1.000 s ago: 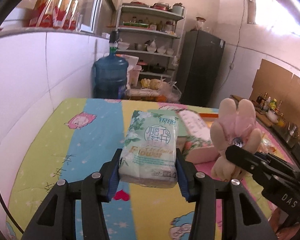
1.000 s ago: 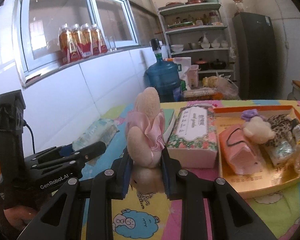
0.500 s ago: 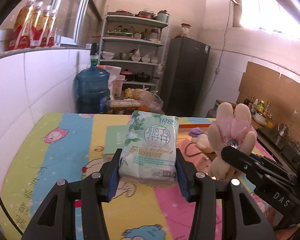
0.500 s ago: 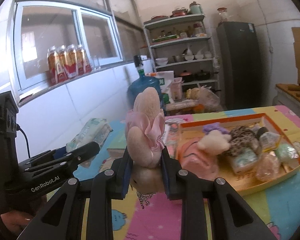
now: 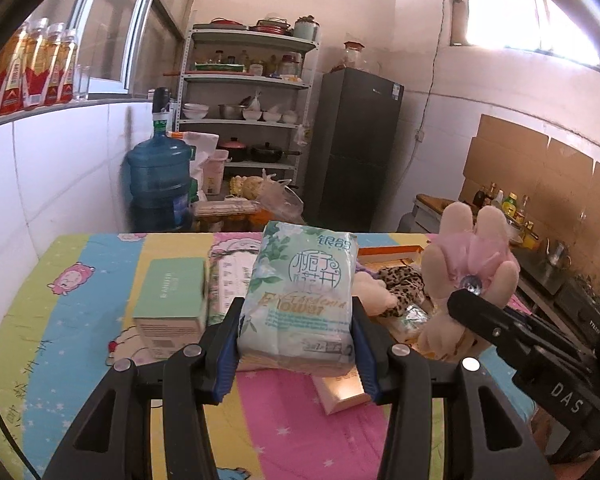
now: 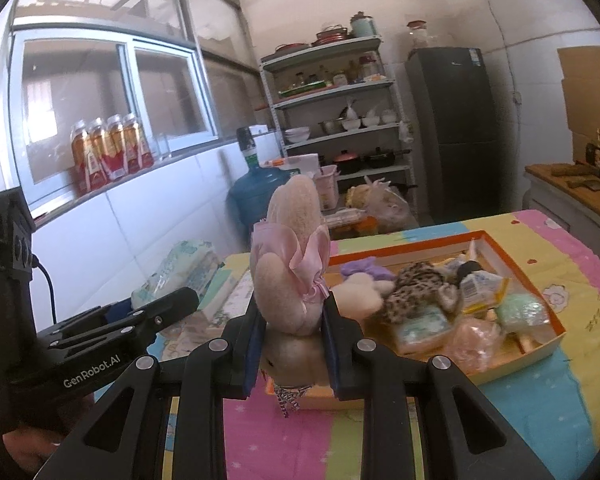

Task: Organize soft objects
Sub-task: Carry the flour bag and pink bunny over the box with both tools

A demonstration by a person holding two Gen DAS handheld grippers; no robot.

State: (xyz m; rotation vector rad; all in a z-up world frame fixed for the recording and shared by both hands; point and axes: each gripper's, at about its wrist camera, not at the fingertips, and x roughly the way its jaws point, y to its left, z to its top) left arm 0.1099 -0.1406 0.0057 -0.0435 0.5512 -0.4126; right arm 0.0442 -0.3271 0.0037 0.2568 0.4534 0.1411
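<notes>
My left gripper (image 5: 296, 340) is shut on a pale green pack of tissues (image 5: 300, 300), held above the table. My right gripper (image 6: 290, 340) is shut on a beige plush rabbit with a pink bow (image 6: 292, 272), also off the table. In the left wrist view the rabbit (image 5: 468, 272) and the right gripper's finger sit at the right. In the right wrist view the tissue pack (image 6: 180, 272) shows at the left behind the left gripper. An orange tray (image 6: 540, 344) just beyond the rabbit holds several soft toys and small packets.
A mint box (image 5: 172, 296) and a flowered box (image 5: 228, 280) lie on the striped cartoon tablecloth (image 5: 80, 320) left of the tray. A white tiled wall runs along the left. A blue water jug (image 5: 160, 184), shelves and a dark fridge stand beyond the table.
Both grippers have moved sideways towards the tray, carrying the tissue pack and the rabbit. The tray now lies right in front of the right gripper. Neither grip has changed.
</notes>
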